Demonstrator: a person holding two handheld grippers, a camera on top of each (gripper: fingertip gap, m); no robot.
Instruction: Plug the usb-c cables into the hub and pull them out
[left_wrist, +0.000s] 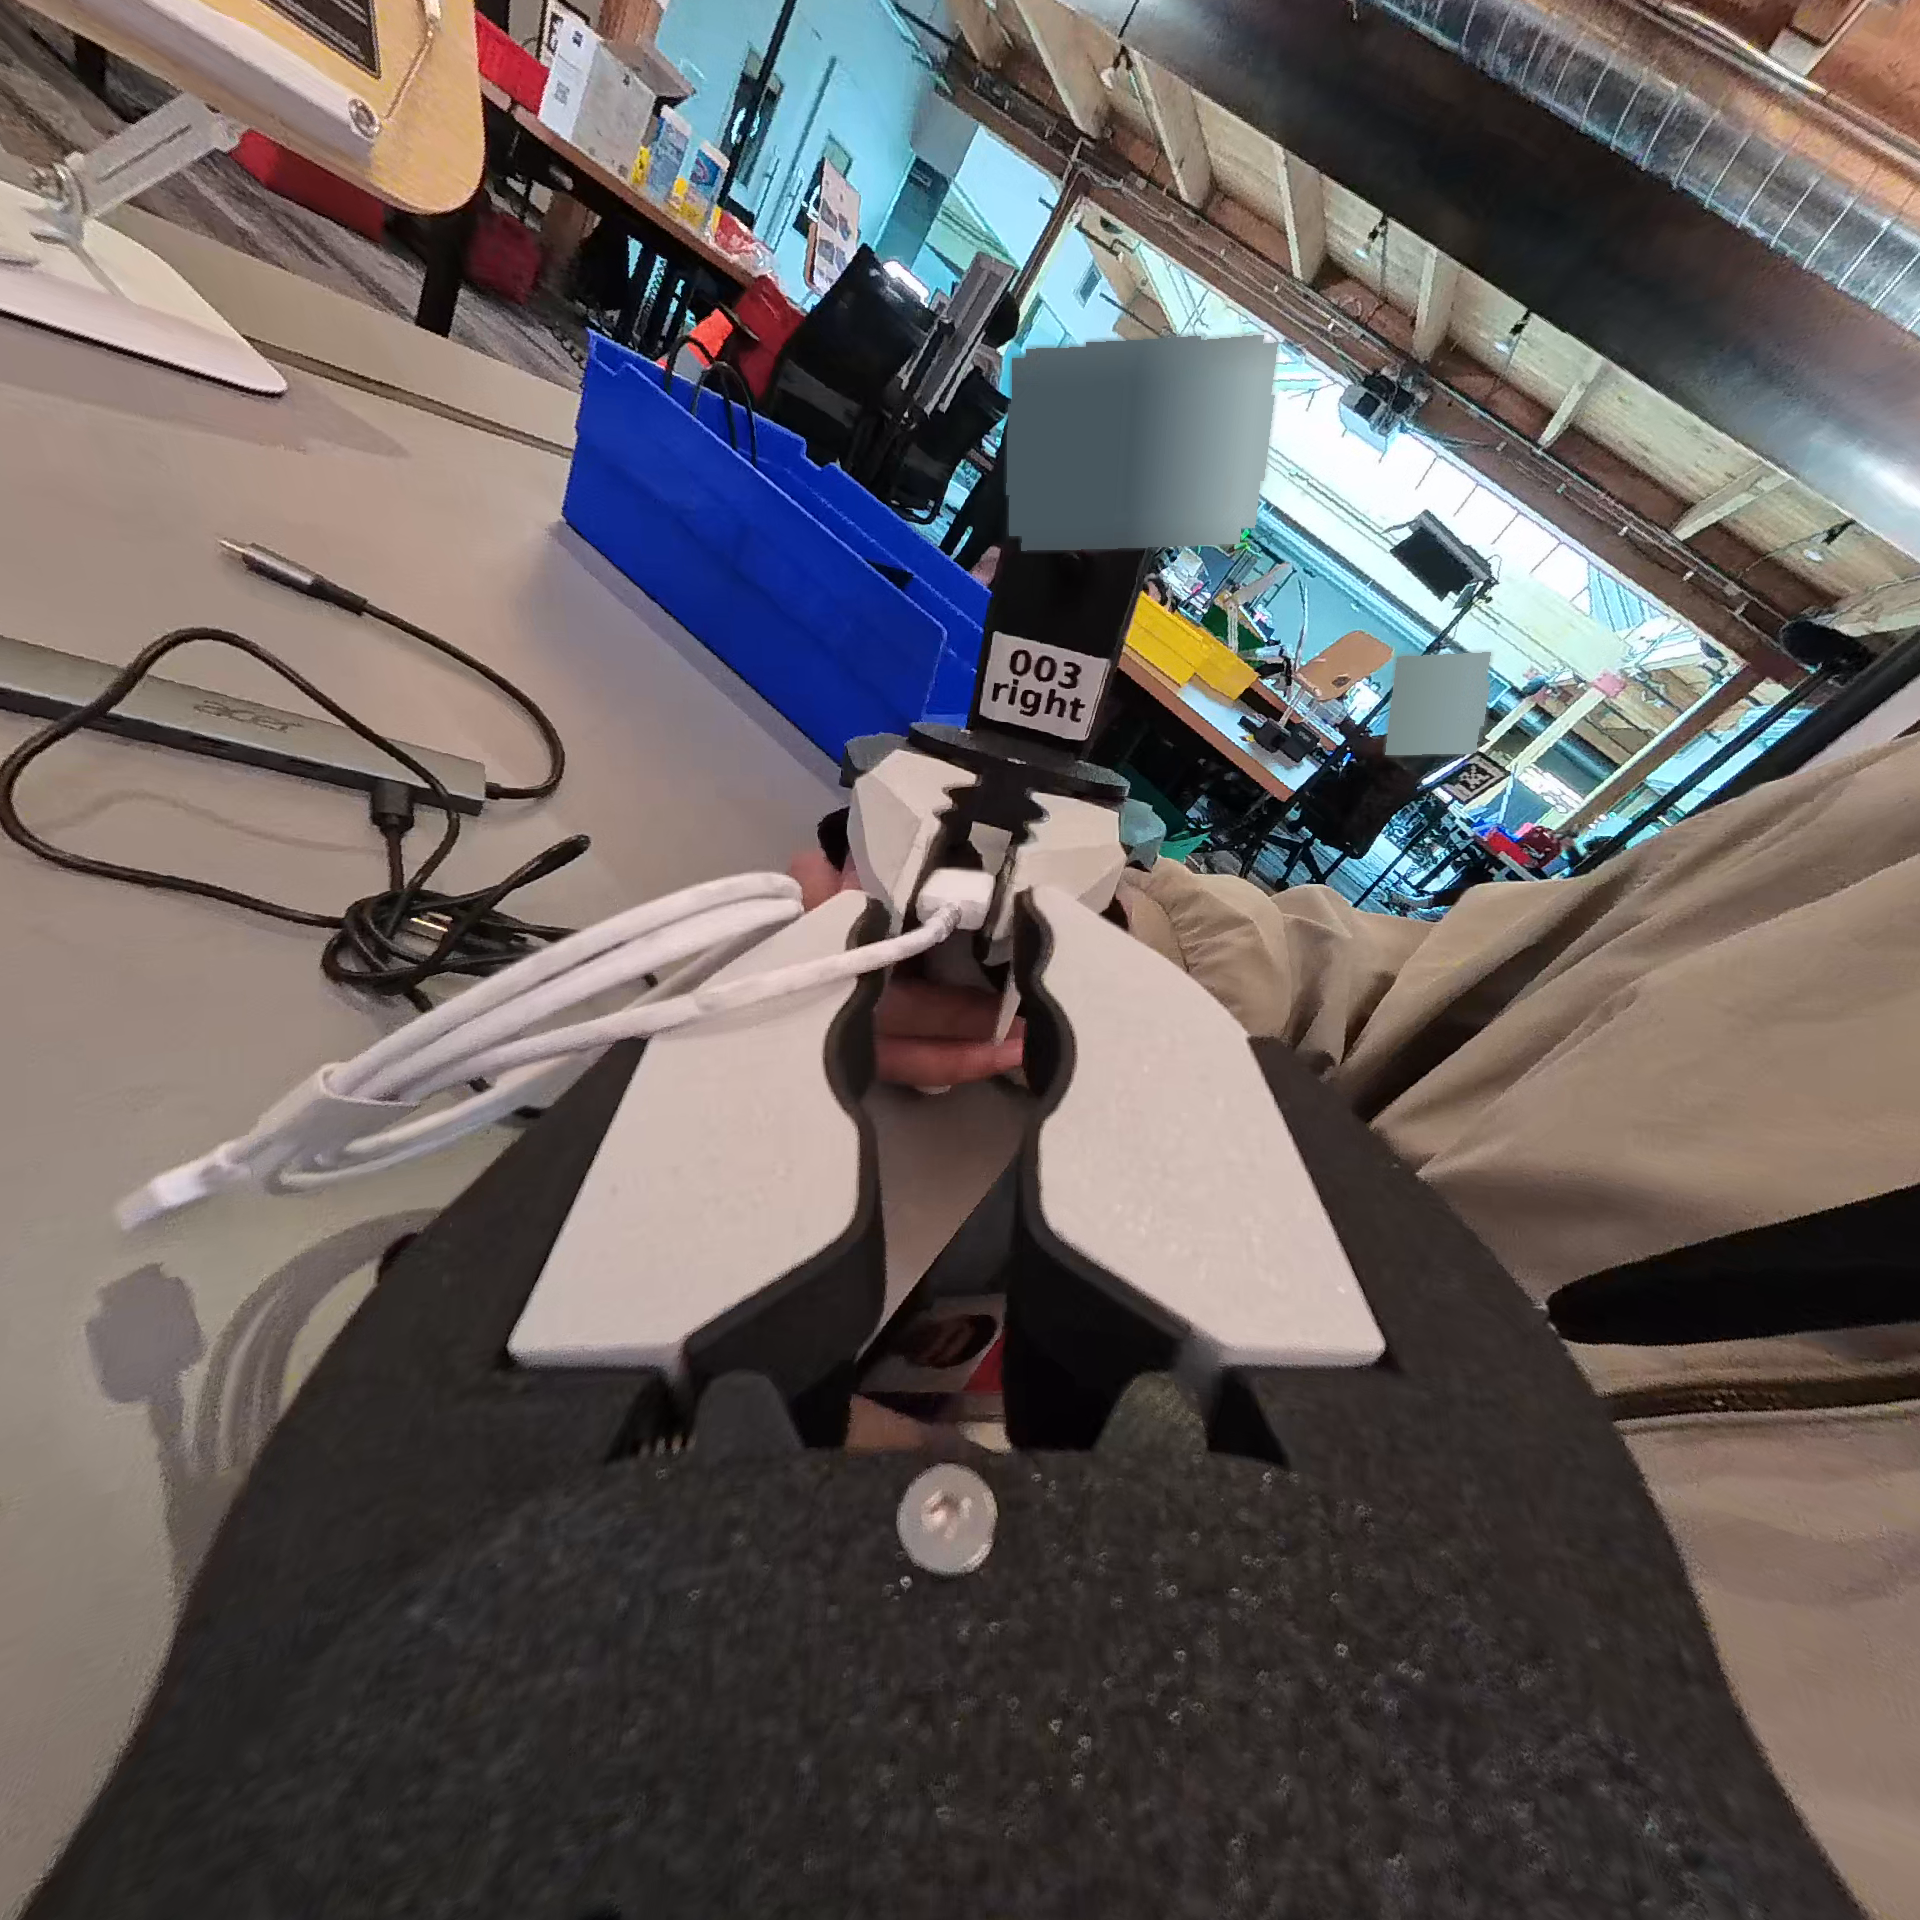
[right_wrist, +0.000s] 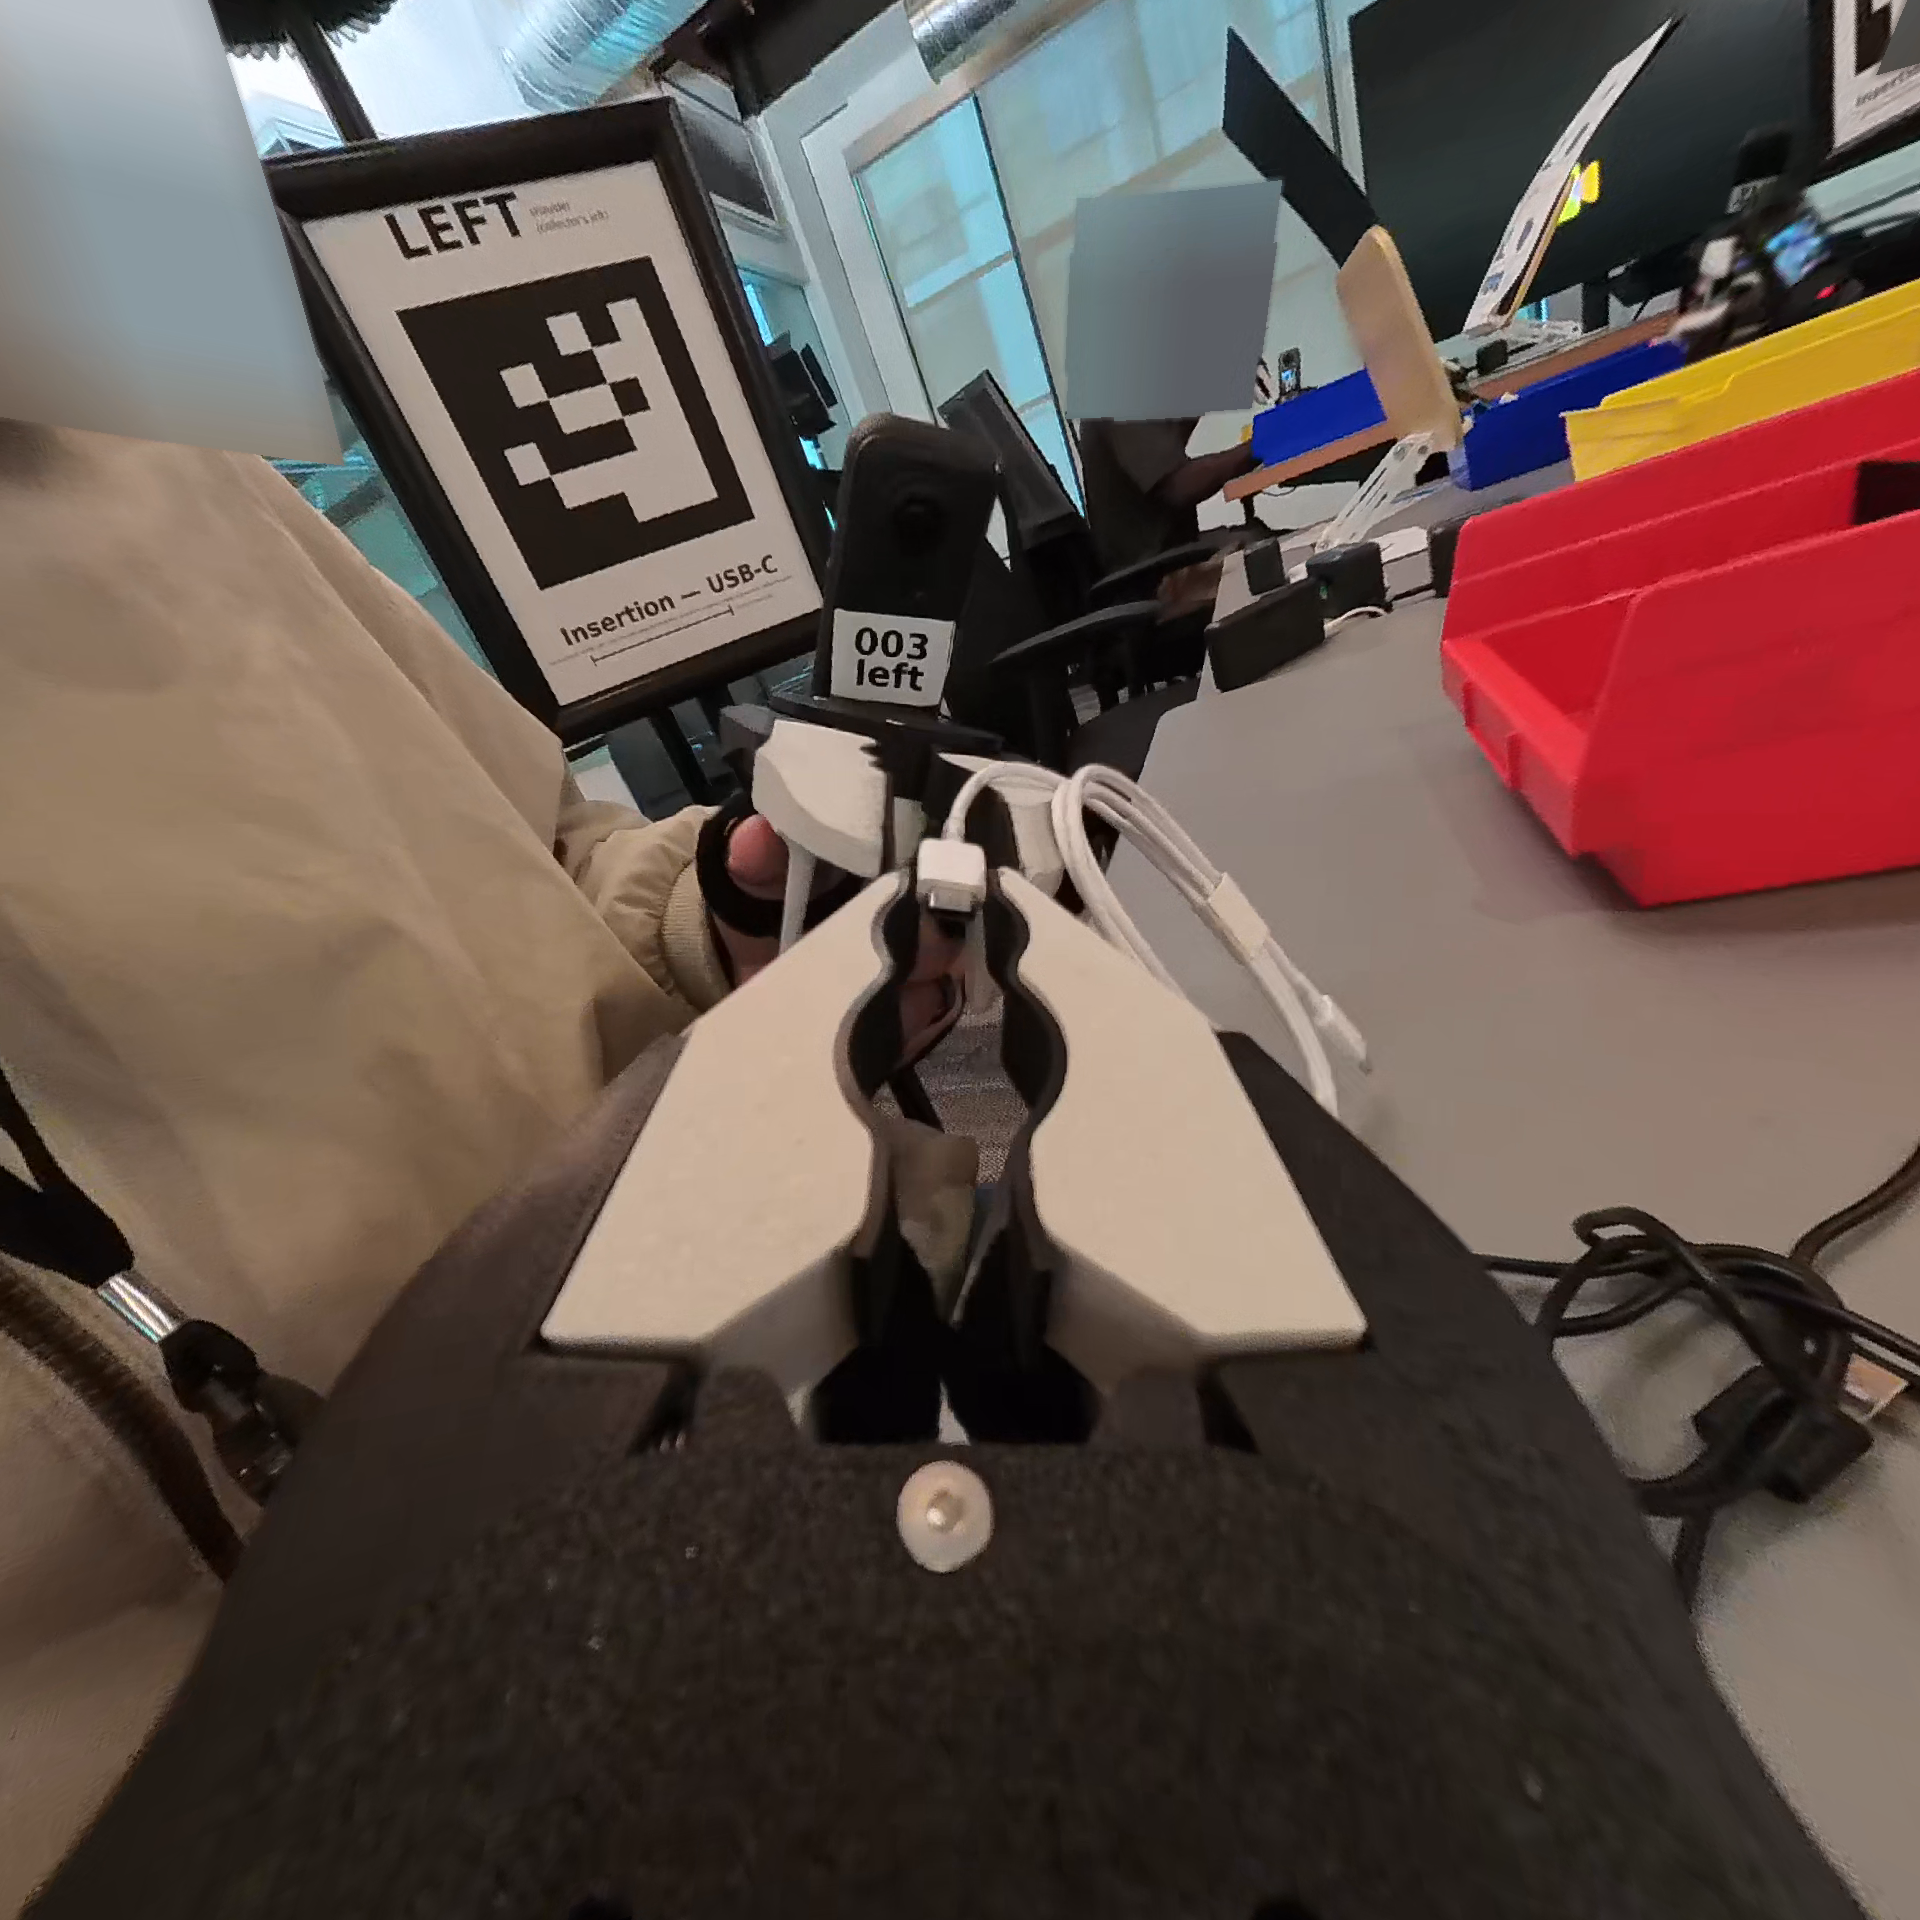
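Observation:
A white USB-C cable hangs in a tied bundle (left_wrist: 540, 1018) above the grey table (left_wrist: 675, 727). Its white plug (right_wrist: 949, 871) sits between my two grippers, which meet tip to tip. My right gripper (right_wrist: 951, 891) is shut on the plug, whose metal end points toward it. My left gripper (left_wrist: 951, 912) closes on the same plug (left_wrist: 951, 891) from the other side. A slim grey hub (left_wrist: 260, 727) lies at the left with a black cable (left_wrist: 393, 810) plugged into its side. A loose grey-tipped plug (left_wrist: 281, 566) lies beyond the hub.
A coiled black cable (left_wrist: 416, 940) lies next to the hub and shows in the right wrist view (right_wrist: 1714, 1320). A blue bin (left_wrist: 748, 561) stands behind. A red bin (right_wrist: 1683, 665) and a framed marker sign (right_wrist: 561, 416) stand nearby. A beige sleeve (left_wrist: 1558, 987) is close. Only a small space, under 4 cm, lies between the two pairs of fingers.

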